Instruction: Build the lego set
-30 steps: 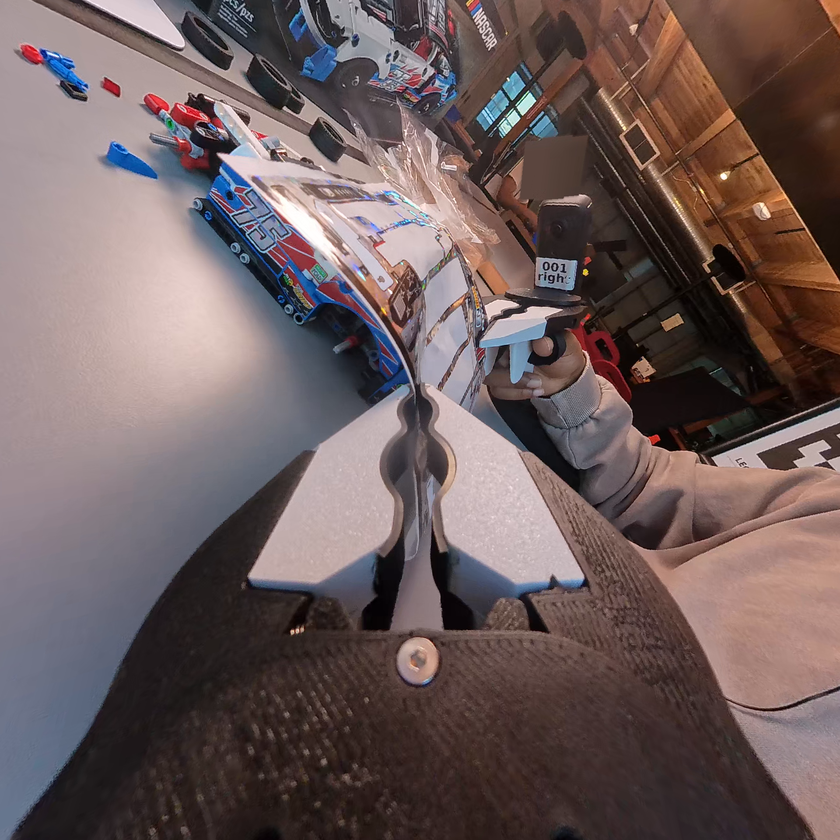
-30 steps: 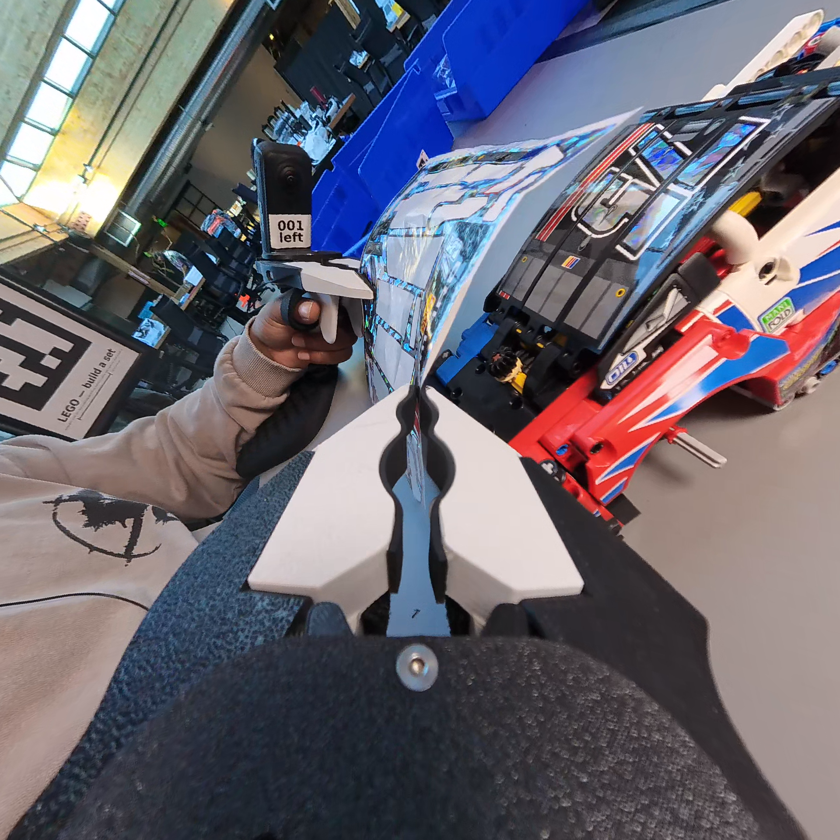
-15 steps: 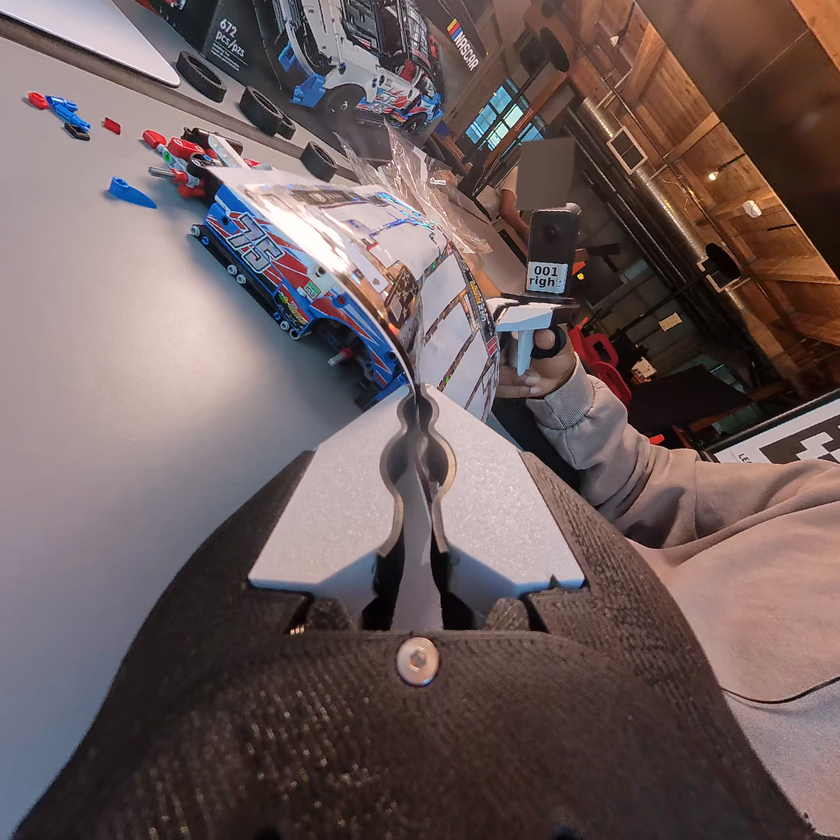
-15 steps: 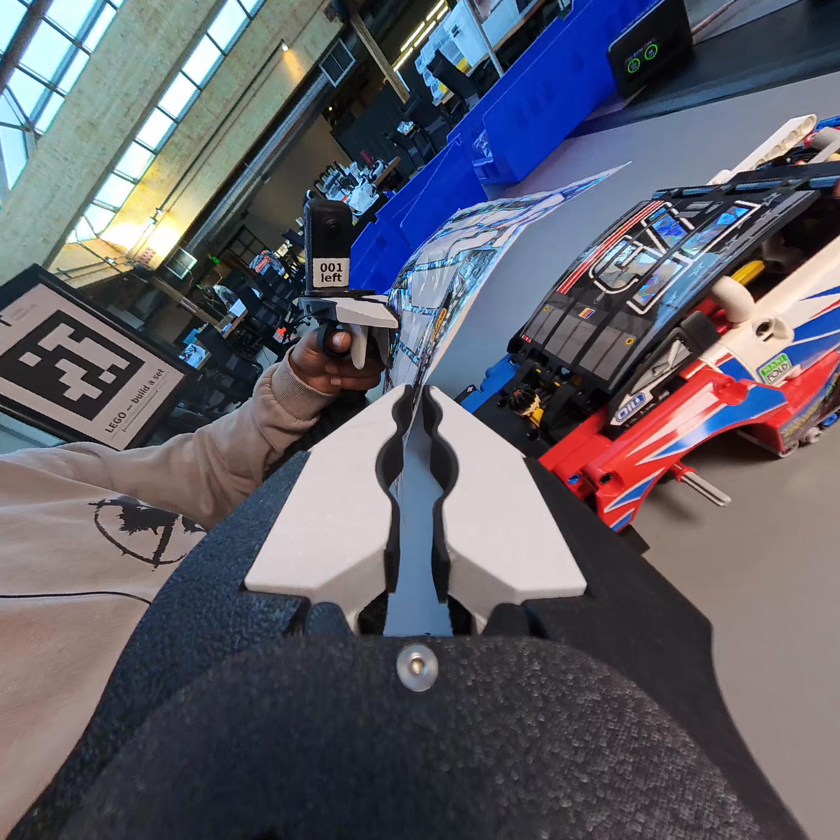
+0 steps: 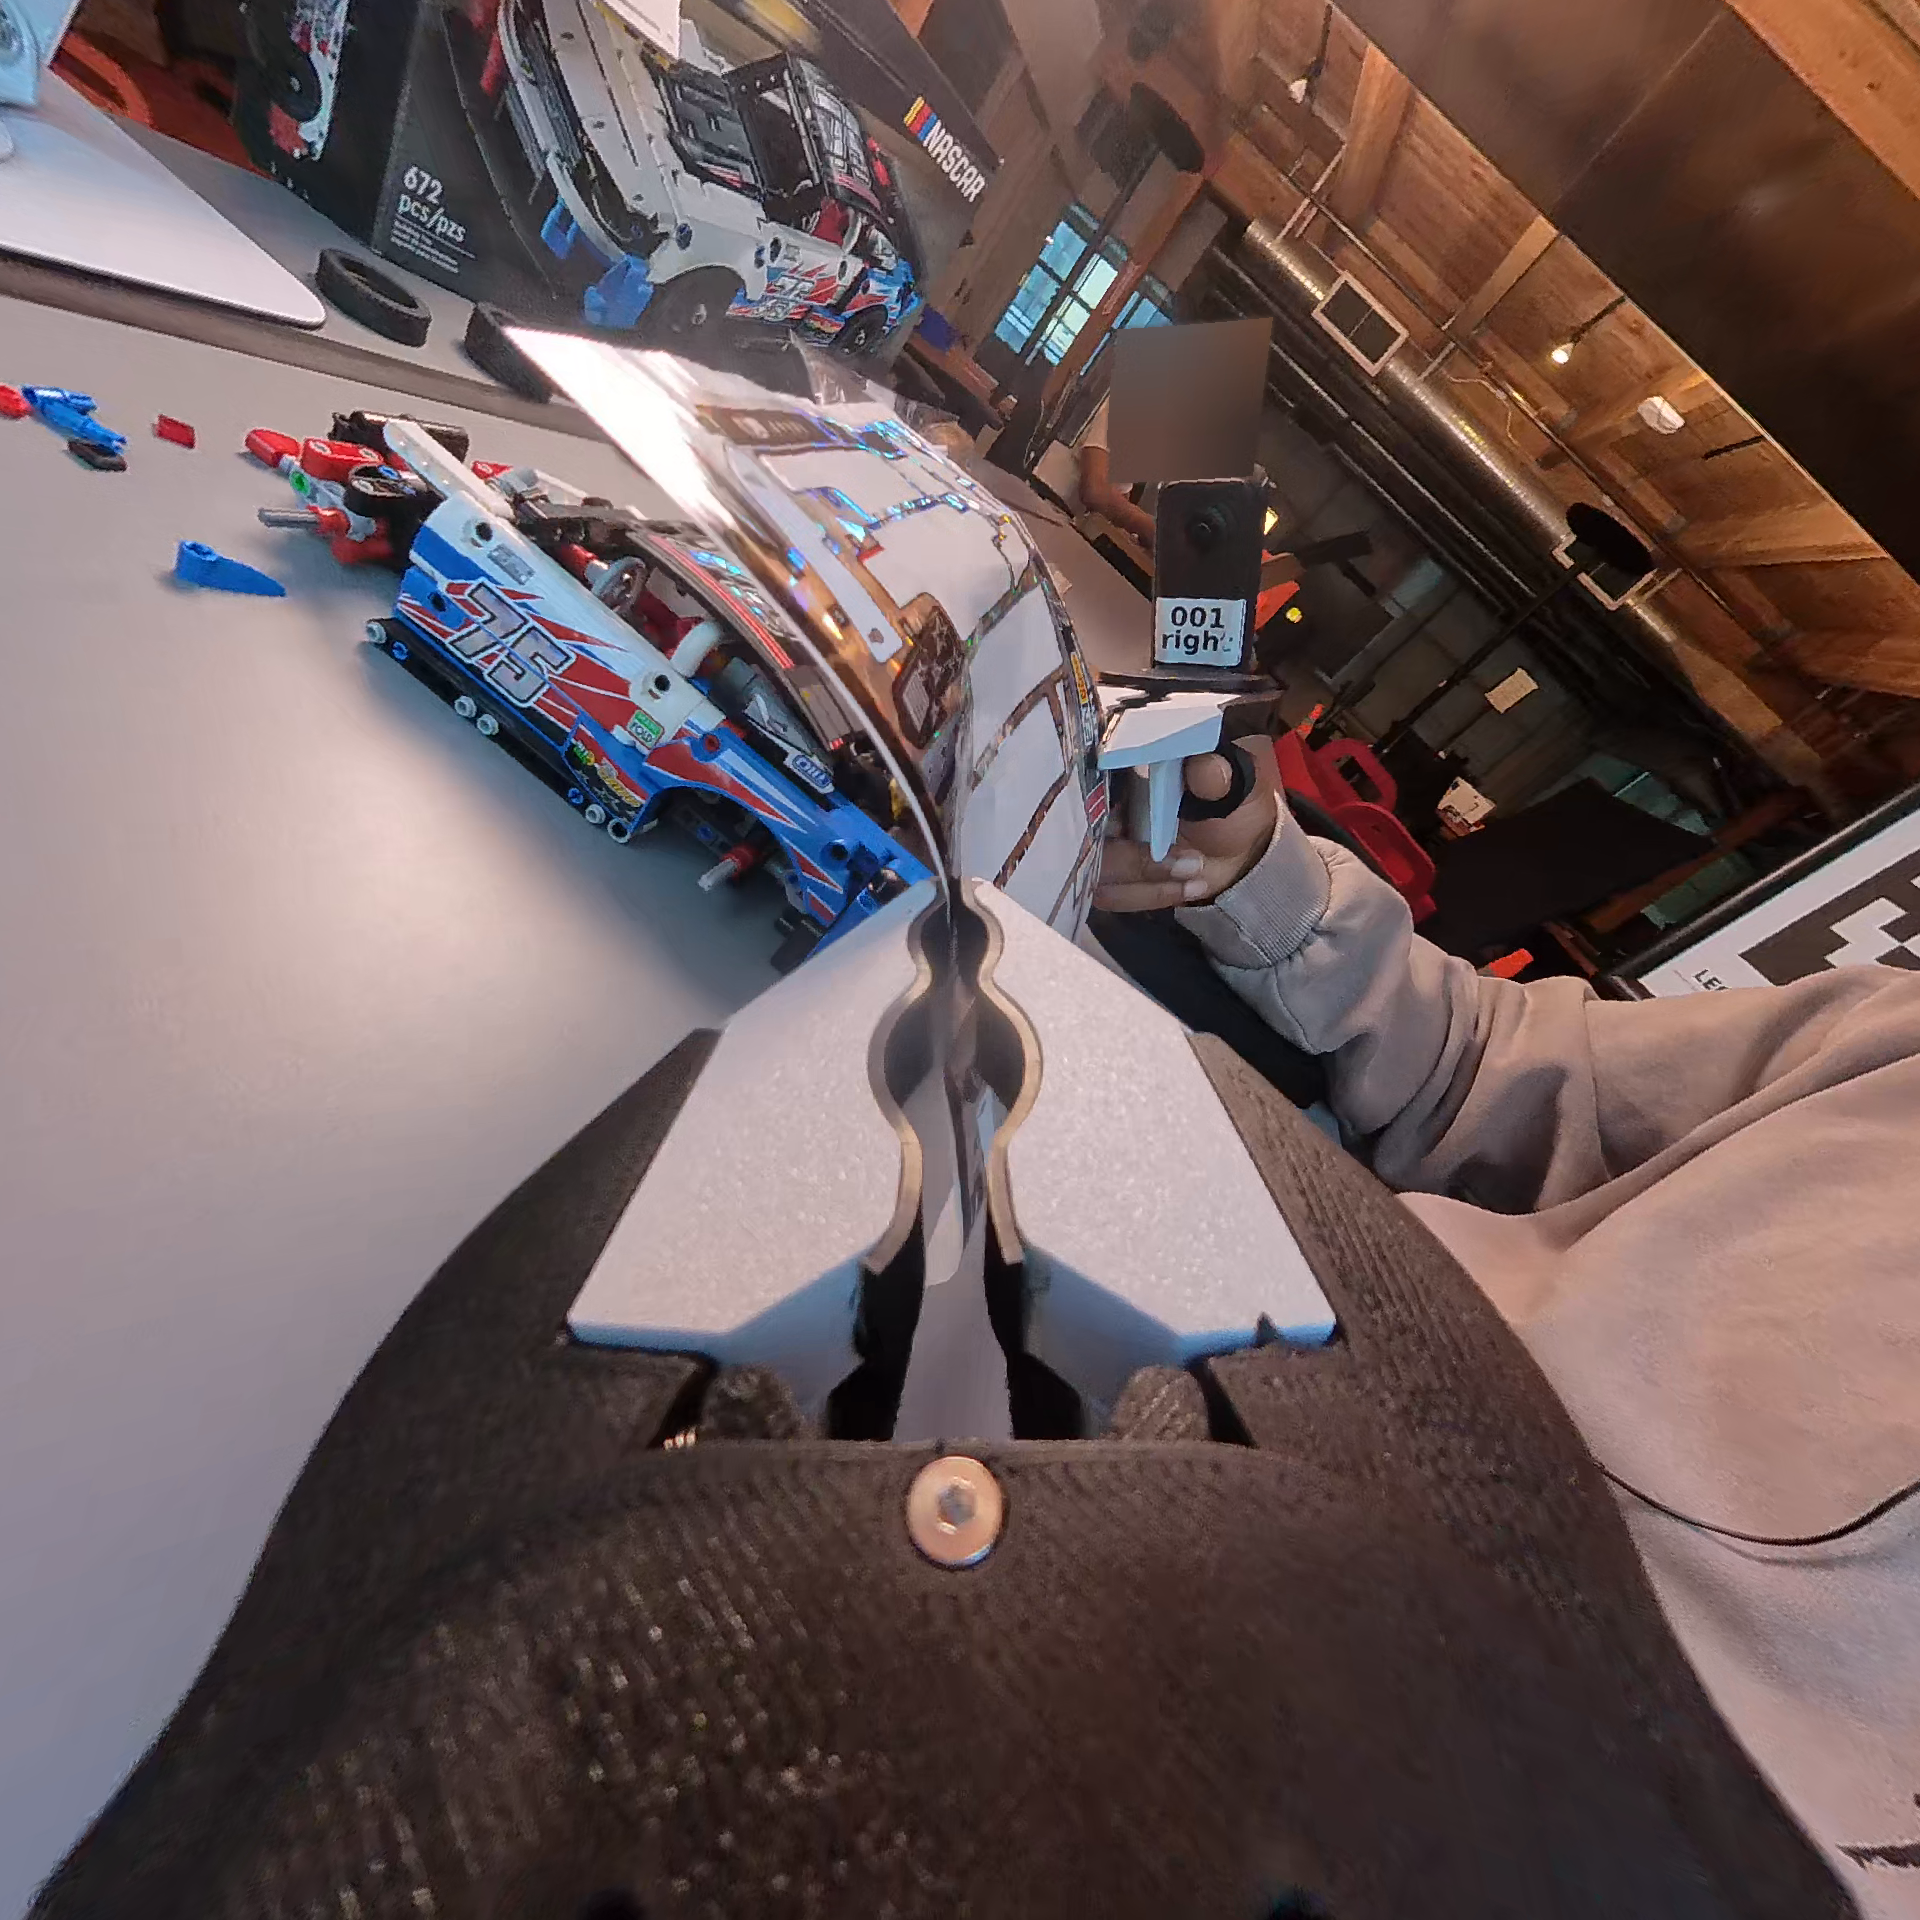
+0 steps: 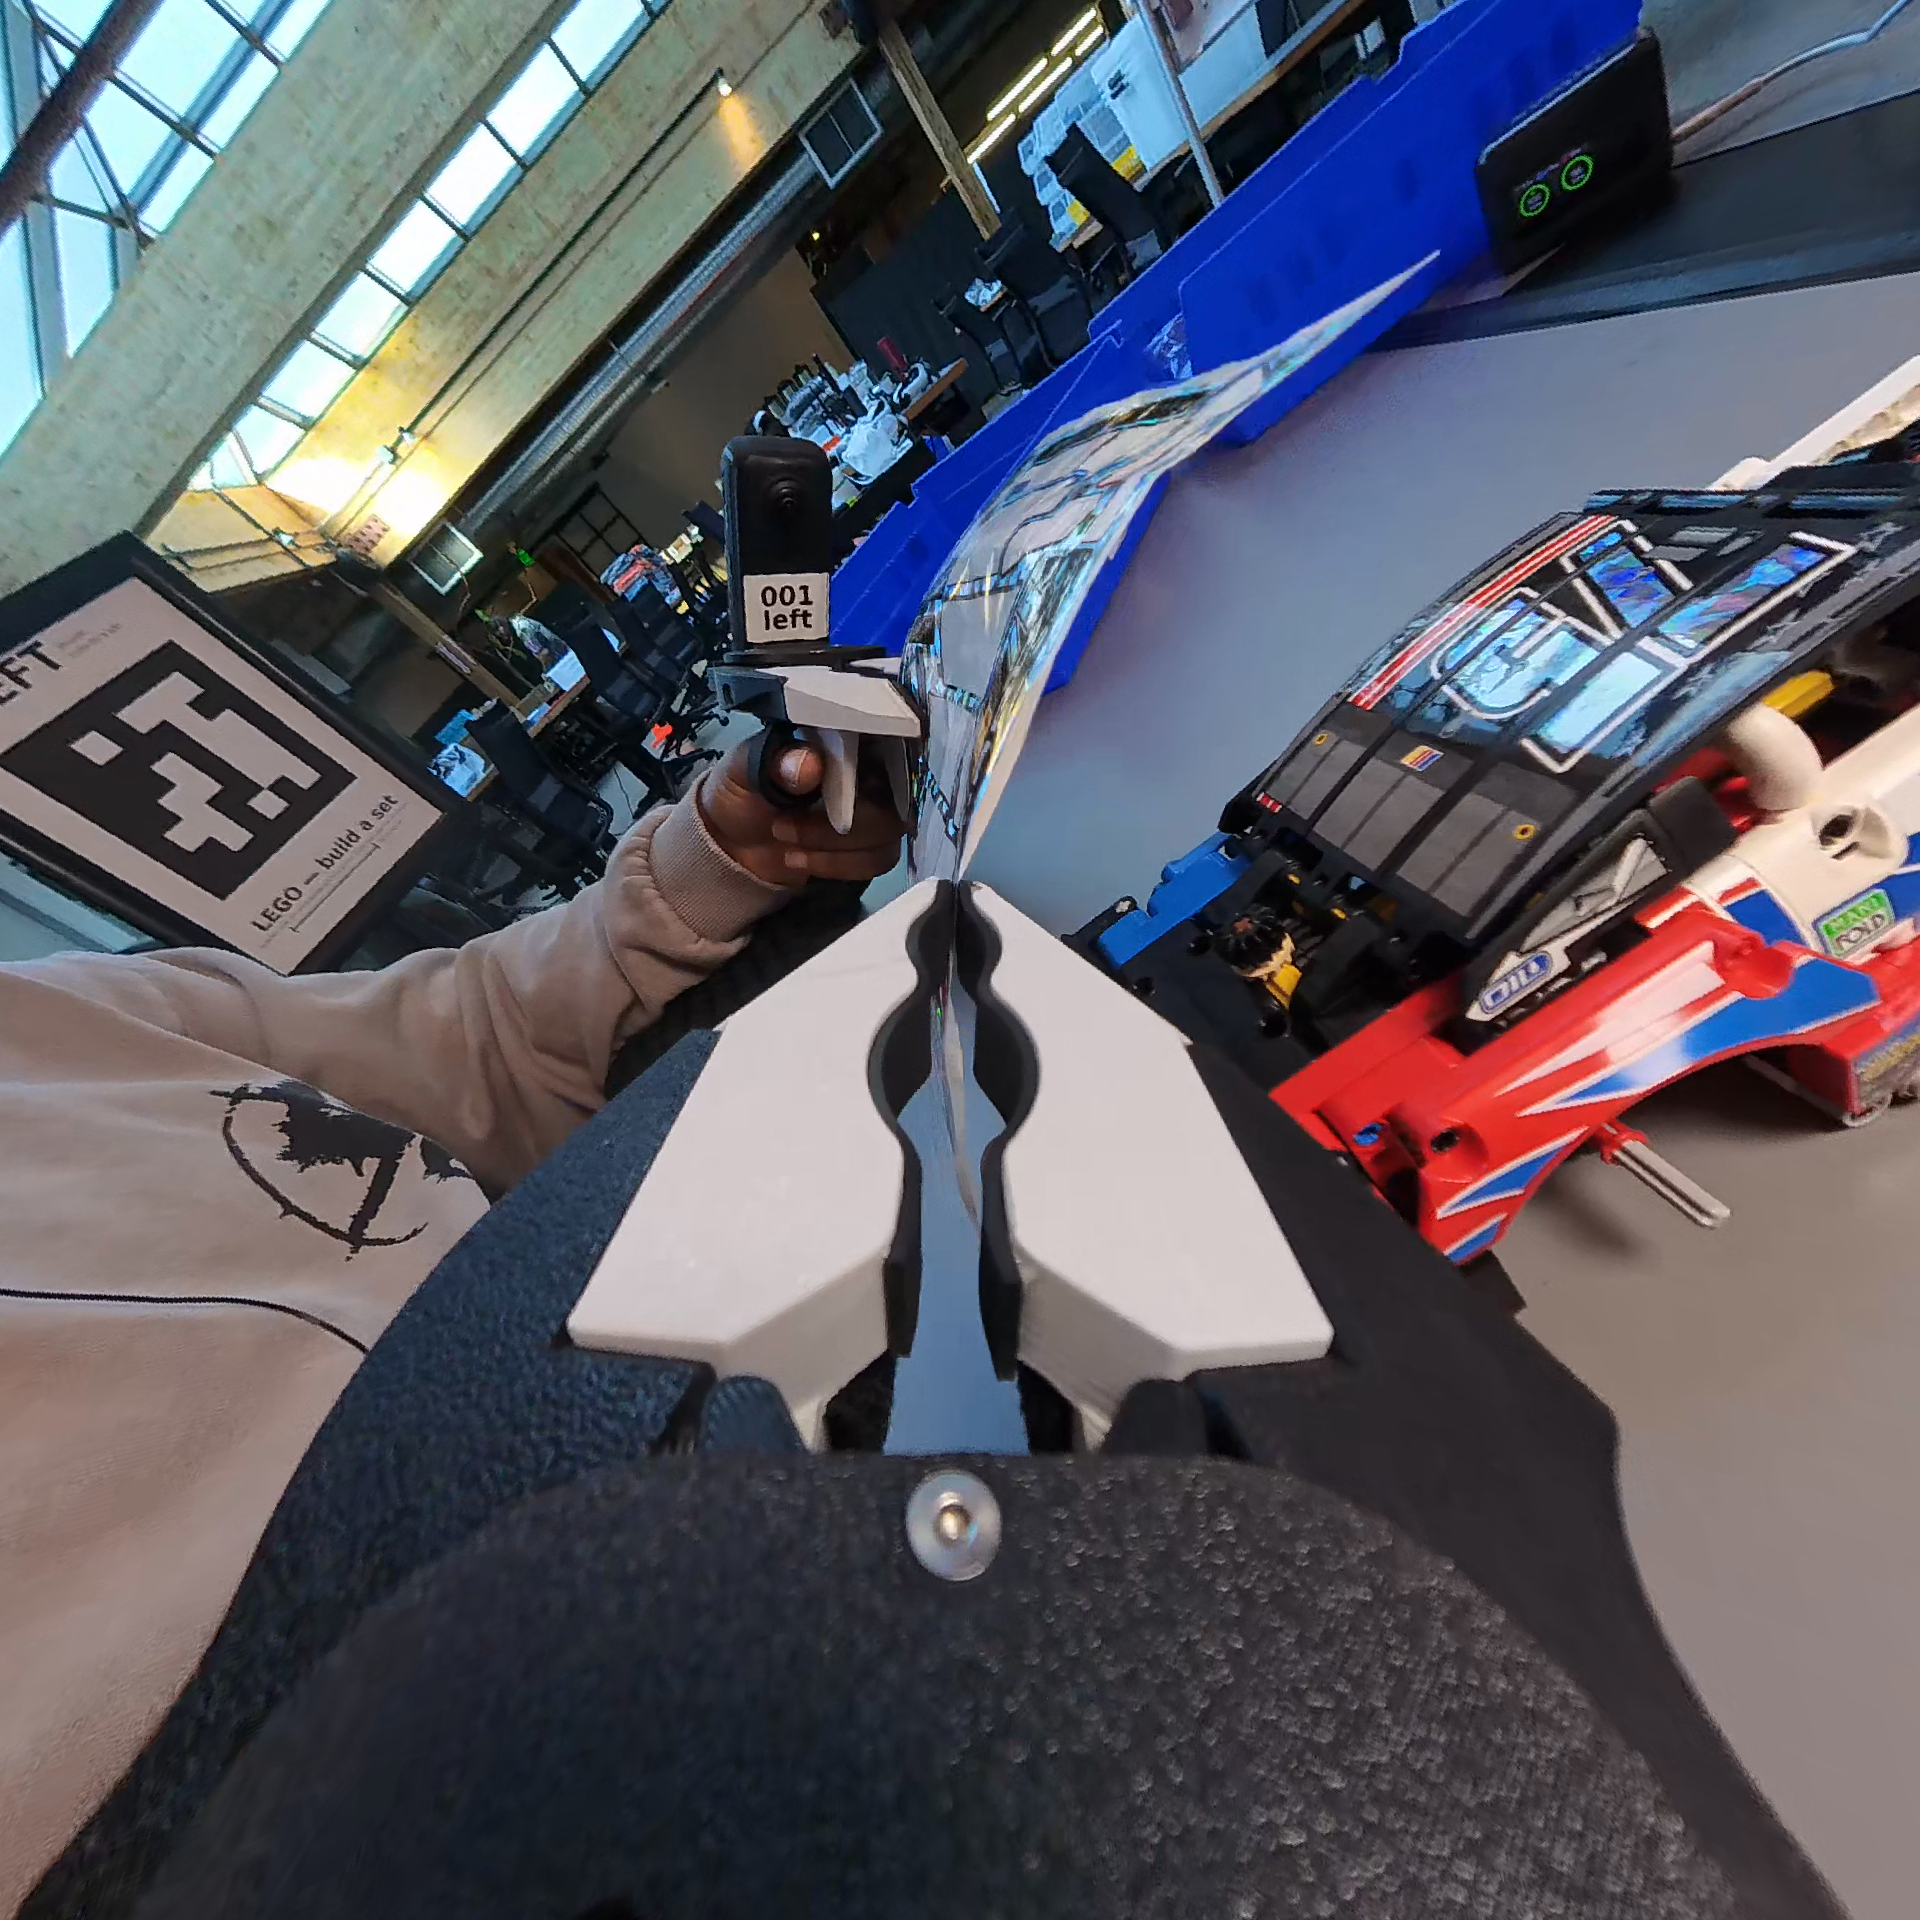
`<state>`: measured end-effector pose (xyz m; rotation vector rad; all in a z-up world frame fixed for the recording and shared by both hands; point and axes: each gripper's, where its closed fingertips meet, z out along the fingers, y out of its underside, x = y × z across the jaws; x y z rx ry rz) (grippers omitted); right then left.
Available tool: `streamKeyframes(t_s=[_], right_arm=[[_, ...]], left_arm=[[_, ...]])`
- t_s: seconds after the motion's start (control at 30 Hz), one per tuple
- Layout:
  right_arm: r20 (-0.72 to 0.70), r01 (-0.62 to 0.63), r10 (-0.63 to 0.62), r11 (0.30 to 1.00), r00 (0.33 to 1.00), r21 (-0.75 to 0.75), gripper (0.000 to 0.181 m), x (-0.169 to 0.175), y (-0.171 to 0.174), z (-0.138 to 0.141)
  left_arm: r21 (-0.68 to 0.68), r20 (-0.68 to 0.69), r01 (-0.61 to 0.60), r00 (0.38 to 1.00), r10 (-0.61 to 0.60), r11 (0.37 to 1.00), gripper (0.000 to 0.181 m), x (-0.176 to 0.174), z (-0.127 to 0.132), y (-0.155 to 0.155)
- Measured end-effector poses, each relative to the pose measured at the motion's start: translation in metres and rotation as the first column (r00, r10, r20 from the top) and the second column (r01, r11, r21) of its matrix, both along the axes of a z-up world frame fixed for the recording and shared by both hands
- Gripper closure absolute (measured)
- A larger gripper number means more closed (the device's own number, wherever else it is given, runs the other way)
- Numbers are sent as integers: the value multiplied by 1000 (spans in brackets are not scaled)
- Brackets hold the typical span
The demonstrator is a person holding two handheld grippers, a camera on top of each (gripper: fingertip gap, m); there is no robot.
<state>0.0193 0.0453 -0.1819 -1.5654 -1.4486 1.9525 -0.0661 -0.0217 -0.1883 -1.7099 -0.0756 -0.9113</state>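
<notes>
While both grippers are pinching one glossy sticker sheet (image 5: pixel 914 582) between them, it is bowing above the table beside the lego car (image 5: pixel 623 686).
With the left gripper (image 5: pixel 958 906) and right gripper (image 6: pixel 951 896) each clenching a sheet edge, I judge even, gentle tension and no twisting are serving best, since the film could crease or slip. At 9 to 10 o'clock the left wrist view is showing loose bricks (image 5: pixel 223 569), tyres (image 5: pixel 372 296) and the set's box (image 5: pixel 665 156); at 2 to 3 o'clock the right wrist view is showing the car's dark stickered roof (image 6: pixel 1558 727) and, at 12 to 1 o'clock, blue bins (image 6: pixel 1299 270).
</notes>
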Motion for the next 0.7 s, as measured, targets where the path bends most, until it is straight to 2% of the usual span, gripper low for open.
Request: streamKeyframes(t_s=[0.1,0.17,0.23,0.33,0.4,0.47,0.5,0.6,0.63,0.7], right_arm=[[-50,-25,25,1000,998,5,181,3,-5,9],[-105,-49,50,999,993,15,181,6,-11,18],[-167,-49,58,997,984,57,181,8,-15,28],[-221,-58,96,984,971,170,181,15,-22,35],[-217,-154,202,963,955,221,181,24,-36,36],[-173,-269,316,931,933,247,181,34,-51,33],[-146,-313,359,912,922,265,181,37,-58,31],[-104,-399,444,869,890,291,181,41,-72,33],[-98,-422,466,858,879,292,181,42,-76,35],[-95,-453,500,838,861,304,181,45,-82,38]], left_arm=[[70,-6,35,999,-35,997,181,6,12,-4],[101,-27,55,998,-52,993,165,11,18,-6],[114,-80,1,997,8,993,141,3,22,-4],[252,-119,-94,985,127,963,128,-17,51,-11],[305,-162,-101,974,156,947,122,-25,68,-15],[298,-310,-57,938,153,953,120,-24,82,-16],[277,-398,0,910,115,961,118,-17,88,-17],[129,-550,243,824,-134,961,114,28,100,-19],[82,-587,304,784,-201,949,114,43,99,-18],[-47,-643,405,687,-338,913,120,71,80,-16]])
